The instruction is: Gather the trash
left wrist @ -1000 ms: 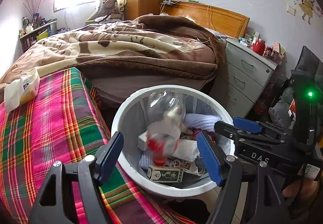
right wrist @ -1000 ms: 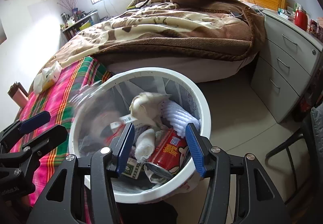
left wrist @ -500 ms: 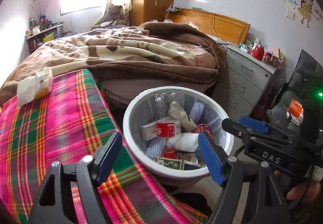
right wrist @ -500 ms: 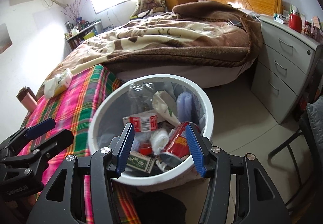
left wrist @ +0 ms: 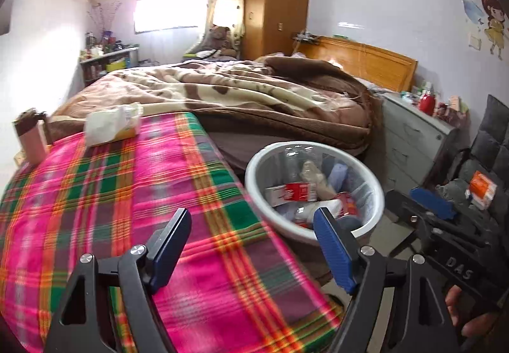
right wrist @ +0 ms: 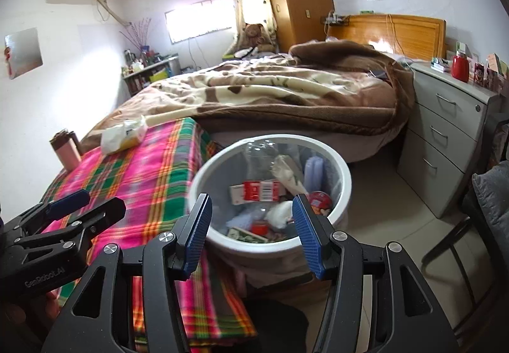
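Round white plastic bin [right wrist: 342, 168], clear liner, stands on the floor beside the plaid-cloth counter [left wrist: 127, 194]. Inside: clear bottle [right wrist: 259, 162] with red label, crumpled paper, red can [right wrist: 318, 198], small carton. Left tongs [left wrist: 251, 252] and right tongs [right wrist: 251, 225] both apart and widening, nothing between the ribbed blue pads. Soft tissue pack [left wrist: 111, 125] on the cloth.

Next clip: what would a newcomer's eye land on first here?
Probably the pink and green plaid cloth filling the left foreground, then the white trash bin beside its right edge, holding a clear plastic bottle and a red can. Both grippers, left and right, hang empty, their jaws opening.
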### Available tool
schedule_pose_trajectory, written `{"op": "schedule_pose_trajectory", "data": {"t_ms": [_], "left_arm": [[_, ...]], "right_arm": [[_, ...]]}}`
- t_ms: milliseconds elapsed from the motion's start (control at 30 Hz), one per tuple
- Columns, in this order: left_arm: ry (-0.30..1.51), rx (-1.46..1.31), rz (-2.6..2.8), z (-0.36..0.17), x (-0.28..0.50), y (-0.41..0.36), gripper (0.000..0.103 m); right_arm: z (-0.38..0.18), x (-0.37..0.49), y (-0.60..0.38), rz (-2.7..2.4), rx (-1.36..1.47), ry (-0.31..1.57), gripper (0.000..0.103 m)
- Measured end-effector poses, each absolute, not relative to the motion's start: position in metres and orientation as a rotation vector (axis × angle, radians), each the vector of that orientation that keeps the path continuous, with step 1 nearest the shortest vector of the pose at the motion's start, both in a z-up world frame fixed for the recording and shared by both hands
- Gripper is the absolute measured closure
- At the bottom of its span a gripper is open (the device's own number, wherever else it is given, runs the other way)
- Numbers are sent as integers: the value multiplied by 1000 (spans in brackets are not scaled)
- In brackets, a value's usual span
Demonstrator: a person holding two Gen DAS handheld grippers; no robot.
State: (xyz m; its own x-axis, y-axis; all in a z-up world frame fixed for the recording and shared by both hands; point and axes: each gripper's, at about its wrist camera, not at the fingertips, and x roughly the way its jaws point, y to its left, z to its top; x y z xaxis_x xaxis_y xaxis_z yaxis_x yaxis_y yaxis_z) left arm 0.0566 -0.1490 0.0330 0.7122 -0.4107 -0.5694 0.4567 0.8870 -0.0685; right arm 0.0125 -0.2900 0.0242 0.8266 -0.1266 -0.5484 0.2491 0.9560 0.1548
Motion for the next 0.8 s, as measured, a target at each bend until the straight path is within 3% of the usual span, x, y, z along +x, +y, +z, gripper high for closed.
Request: {"op": "schedule_pose_trajectory", "data": {"t_ms": [100, 800], "left_arm": [[593, 109, -426, 28, 49, -138, 22], [569, 71, -334, 20, 25, -105, 22]], "right_arm": [[24, 6, -281, -193, 215, 543, 36], [16, -10, -250, -184, 193, 505, 35]]}}
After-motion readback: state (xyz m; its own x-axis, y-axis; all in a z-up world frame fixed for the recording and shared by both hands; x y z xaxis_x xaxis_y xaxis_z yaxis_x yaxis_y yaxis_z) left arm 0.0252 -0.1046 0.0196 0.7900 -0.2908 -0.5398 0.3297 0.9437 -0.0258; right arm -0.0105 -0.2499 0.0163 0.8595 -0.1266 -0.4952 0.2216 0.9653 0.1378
